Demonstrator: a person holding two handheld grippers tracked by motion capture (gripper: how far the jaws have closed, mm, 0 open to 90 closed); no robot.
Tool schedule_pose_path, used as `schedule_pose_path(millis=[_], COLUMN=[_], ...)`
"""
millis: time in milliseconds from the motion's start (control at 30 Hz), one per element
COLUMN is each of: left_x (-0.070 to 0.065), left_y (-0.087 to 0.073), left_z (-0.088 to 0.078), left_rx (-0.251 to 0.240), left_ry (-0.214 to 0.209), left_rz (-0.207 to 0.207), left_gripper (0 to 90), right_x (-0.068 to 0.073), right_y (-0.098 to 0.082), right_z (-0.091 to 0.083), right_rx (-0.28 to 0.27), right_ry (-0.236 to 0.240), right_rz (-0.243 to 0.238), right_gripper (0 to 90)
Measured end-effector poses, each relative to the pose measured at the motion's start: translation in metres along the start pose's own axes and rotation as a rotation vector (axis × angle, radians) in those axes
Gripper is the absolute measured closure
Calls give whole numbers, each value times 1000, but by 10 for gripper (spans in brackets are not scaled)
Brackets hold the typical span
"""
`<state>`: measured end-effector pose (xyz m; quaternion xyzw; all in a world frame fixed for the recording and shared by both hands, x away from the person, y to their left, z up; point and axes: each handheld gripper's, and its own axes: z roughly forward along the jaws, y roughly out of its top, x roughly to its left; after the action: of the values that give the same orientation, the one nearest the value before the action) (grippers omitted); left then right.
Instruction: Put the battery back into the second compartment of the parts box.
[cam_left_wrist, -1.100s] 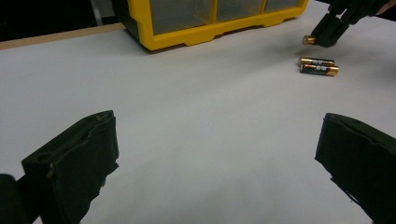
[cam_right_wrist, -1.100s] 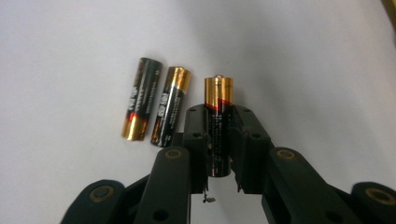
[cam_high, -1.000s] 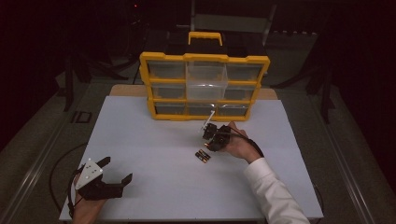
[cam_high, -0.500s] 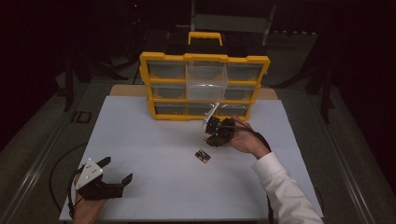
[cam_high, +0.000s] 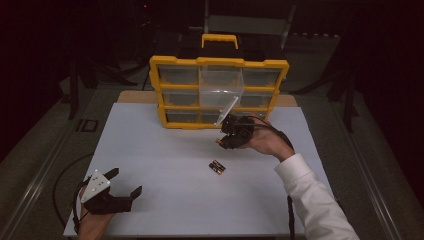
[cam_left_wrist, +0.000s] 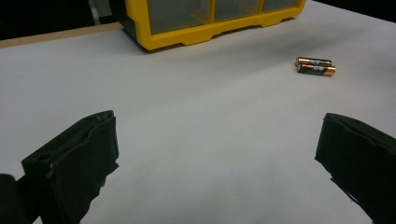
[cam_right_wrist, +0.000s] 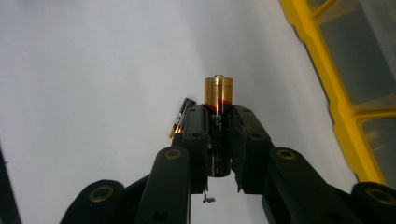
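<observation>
Right gripper (cam_high: 231, 136) sits above the white table (cam_high: 165, 150), just in front of the yellow organizer (cam_high: 219, 92), at about 1 o'clock from table centre in the high view. Its jaws are clamped on 1 battery (cam_right_wrist: 218, 135); in the right gripper view the battery stands lengthwise between the pads, its gold capped end poking out past the jaw tips toward 12 o'clock. The person's right hand (cam_high: 267, 142) wraps the gripper body, white sleeve (cam_high: 312, 200) trailing to 5 o'clock. 2 more batteries (cam_high: 217, 167) lie side by side and touching on the table, at roughly 7 o'clock from the right gripper and apart from it; in the left gripper view they show at 1 o'clock, near the organizer's front edge. 1 of them peeks out beside the left jaw in the right gripper view. The organizer stands upright at 12 o'clock on the table, with a clear drawer (cam_high: 221, 90) in its middle column pulled out and tipped forward. Left gripper (cam_high: 125, 186) rests low at 8 o'clock near the table's near-left corner, jaws spread wide with nothing between them, bare table showing in the gap. Surroundings beyond the table are dark.
</observation>
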<state>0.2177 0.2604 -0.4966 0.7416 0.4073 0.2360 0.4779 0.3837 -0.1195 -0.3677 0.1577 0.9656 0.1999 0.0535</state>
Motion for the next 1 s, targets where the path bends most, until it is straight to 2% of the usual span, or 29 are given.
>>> schedule_pose_path(millis=[167,467,567,1000], left_x=[0,0,0,0], left_y=[0,0,0,0], left_z=[0,1,1,0], left_rx=[2,0,0,3], left_ry=[1,0,0,0], left_rz=[2,0,0,-2], left_gripper=[1,1,1,1], right_x=[-4,-13,-15,-24], right_y=[6,18,23,50], right_z=[-20,-54,-62,-97], right_rx=[-24,-64,-53,-97], right_ry=[-5,-4,-9,-16], right_rz=[-18,-20,-22,-32], right_gripper=[766,766,766,766])
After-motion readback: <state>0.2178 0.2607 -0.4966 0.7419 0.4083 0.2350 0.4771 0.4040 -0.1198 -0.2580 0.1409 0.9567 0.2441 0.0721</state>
